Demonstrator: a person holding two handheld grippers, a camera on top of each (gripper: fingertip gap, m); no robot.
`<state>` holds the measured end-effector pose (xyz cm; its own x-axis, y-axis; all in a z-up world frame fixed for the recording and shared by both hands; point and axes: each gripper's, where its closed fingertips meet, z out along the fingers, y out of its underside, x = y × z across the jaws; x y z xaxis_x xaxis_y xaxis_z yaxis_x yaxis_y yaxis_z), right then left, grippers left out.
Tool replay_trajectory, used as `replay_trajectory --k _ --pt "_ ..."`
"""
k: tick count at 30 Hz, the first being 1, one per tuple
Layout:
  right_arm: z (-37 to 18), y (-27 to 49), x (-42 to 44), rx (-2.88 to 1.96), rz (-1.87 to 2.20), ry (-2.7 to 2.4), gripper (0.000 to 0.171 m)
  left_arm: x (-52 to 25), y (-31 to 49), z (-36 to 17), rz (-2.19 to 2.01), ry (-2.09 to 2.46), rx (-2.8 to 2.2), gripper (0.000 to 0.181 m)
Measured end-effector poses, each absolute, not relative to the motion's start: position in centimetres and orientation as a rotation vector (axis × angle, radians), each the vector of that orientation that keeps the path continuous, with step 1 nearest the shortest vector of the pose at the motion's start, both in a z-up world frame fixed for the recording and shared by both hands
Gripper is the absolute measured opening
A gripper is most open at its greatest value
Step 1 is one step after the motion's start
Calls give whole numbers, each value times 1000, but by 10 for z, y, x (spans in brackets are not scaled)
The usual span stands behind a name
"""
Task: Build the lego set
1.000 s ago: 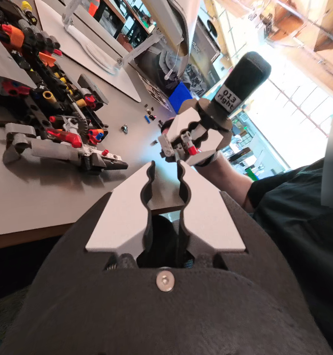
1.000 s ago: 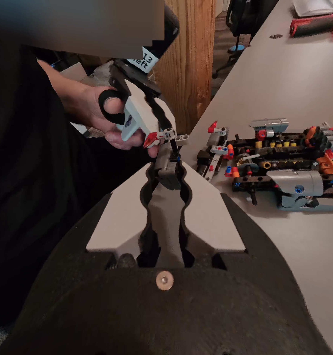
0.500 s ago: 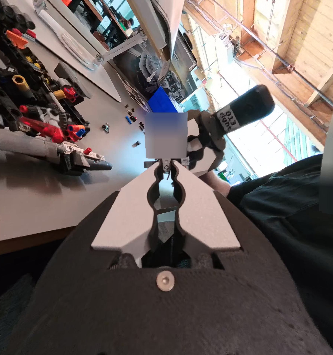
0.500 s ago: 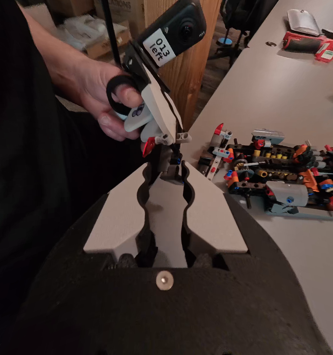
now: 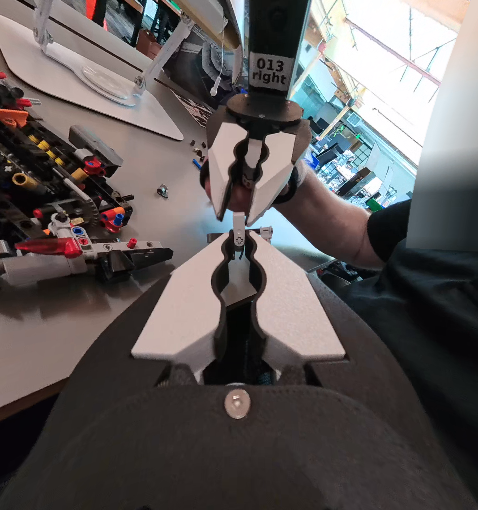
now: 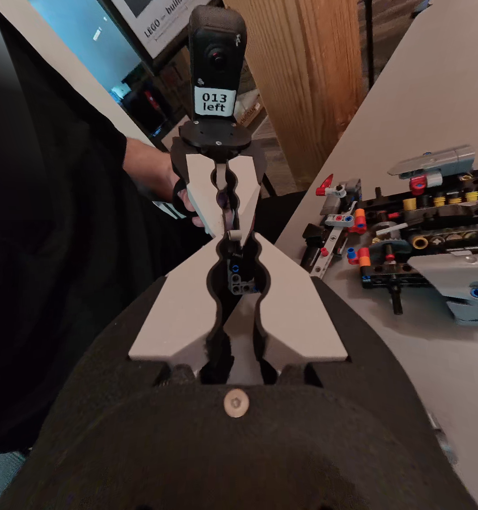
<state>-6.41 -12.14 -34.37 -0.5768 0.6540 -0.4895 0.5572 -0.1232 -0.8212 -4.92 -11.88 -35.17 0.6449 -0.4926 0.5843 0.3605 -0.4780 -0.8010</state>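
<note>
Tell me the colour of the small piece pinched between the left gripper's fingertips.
Light grey, nearly white: the small piece in the left gripper, clearest in the left wrist view.

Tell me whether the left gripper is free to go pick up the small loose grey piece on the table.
Probably not yet: the left gripper is shut on a small lego subassembly, also gripped by the right gripper. The grey piece itself lies unobstructed.

At the centre of the frame we see our right gripper [image 6: 236,242] closed on a small dark lego subassembly [image 6: 239,276] with grey and blue parts. Just above, tip to tip, our left gripper [image 6: 232,230] pinches a pale piece [image 6: 234,236] of it. The partly built lego model [image 6: 414,237] lies on the grey table [image 6: 398,400] at right.
</note>
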Motion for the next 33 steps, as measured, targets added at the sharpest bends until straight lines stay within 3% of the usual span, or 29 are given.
replay_trajectory --k 2,16,33 --pt "-344 -123 -64 -1417 1866 -2028 6 -50 -118 -353 -999 109 -1817 5" --pt "-365 -94 -83 -1620 1848 -1925 4 -80 -110 -381 -772 -50 -1889 15" --pt "-394 -84 -99 -1971 1839 -1920 5 -89 -113 -411 -894 -267 -1959 26"
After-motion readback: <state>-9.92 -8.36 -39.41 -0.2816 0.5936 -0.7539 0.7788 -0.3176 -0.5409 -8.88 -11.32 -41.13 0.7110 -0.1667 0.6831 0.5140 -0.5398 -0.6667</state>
